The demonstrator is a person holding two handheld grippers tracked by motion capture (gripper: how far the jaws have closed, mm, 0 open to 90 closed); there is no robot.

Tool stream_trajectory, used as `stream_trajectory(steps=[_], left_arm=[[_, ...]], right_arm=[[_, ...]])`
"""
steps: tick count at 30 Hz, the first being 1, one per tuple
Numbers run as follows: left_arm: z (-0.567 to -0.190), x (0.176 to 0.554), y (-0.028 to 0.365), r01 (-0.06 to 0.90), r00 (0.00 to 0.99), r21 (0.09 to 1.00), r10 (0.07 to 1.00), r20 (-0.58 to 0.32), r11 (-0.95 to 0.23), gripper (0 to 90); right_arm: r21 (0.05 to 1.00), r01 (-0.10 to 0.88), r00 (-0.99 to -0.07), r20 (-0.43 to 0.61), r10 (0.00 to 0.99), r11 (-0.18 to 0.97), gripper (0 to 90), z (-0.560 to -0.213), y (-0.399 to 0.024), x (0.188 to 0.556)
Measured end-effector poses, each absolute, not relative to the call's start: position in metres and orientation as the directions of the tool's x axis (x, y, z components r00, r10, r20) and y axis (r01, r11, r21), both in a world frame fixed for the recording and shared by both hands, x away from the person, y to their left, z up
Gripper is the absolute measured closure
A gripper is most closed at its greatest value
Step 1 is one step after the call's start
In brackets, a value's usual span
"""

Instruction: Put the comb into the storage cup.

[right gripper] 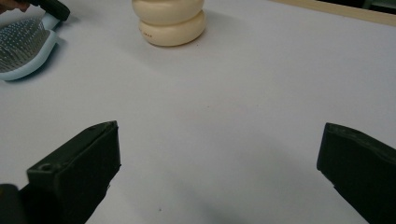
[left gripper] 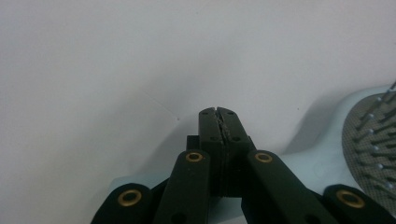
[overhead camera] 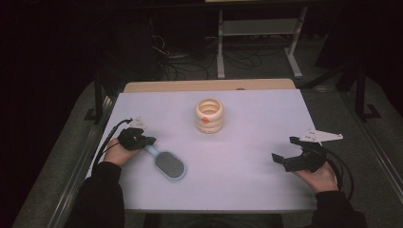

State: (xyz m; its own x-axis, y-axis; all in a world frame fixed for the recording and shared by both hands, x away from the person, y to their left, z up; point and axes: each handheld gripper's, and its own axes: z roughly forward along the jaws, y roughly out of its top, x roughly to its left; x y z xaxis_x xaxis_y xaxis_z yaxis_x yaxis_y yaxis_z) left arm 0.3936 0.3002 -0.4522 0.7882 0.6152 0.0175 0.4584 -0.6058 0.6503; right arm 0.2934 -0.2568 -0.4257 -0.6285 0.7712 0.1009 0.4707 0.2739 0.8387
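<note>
Our left gripper (overhead camera: 142,141) is clenched tight, tips meeting over the brush (overhead camera: 167,163) handle, probably pinching just its thin edge, hard to tell from the left gripper view. The bristle head lies just off to its right. Right gripper (overhead camera: 286,150) sits released, well apart. If we lift now, the brush could swivel or slip out of such a shallow bite.

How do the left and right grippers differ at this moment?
The left gripper is shut, its fingers pressed together over the handle of the light blue hairbrush; whether they pinch it cannot be told. The right gripper is open, its fingers wide apart with bare white table between them. Both are black and sit low over the table.
</note>
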Motion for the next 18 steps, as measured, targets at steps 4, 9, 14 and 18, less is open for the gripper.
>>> stream_trajectory(steps=[4, 9, 14, 18], left_arm=[[-0.453, 0.391, 0.302, 0.464, 0.786, 0.657, 0.618, 0.004, -0.595, 89.9], [-0.452, 0.389, 0.302, 0.459, 0.791, 0.653, 0.612, 0.008, -0.602, 89.9], [-0.452, 0.385, 0.301, 0.455, 0.793, 0.645, 0.609, 0.021, -0.614, 90.0], [-0.453, 0.382, 0.303, 0.461, 0.79, 0.643, 0.613, 0.017, -0.612, 90.0]], right_arm=[[0.839, 0.471, -0.629, 0.103, 0.771, 0.272, 0.0, -0.426, -0.257, 0.293], [0.841, 0.469, -0.629, 0.103, 0.771, 0.27, 0.0, -0.425, -0.257, 0.293], [0.841, 0.468, -0.631, 0.104, 0.768, 0.271, 0.0, -0.425, -0.257, 0.292], [0.843, 0.464, -0.633, 0.103, 0.767, 0.27, 0.0, -0.425, -0.257, 0.292]])
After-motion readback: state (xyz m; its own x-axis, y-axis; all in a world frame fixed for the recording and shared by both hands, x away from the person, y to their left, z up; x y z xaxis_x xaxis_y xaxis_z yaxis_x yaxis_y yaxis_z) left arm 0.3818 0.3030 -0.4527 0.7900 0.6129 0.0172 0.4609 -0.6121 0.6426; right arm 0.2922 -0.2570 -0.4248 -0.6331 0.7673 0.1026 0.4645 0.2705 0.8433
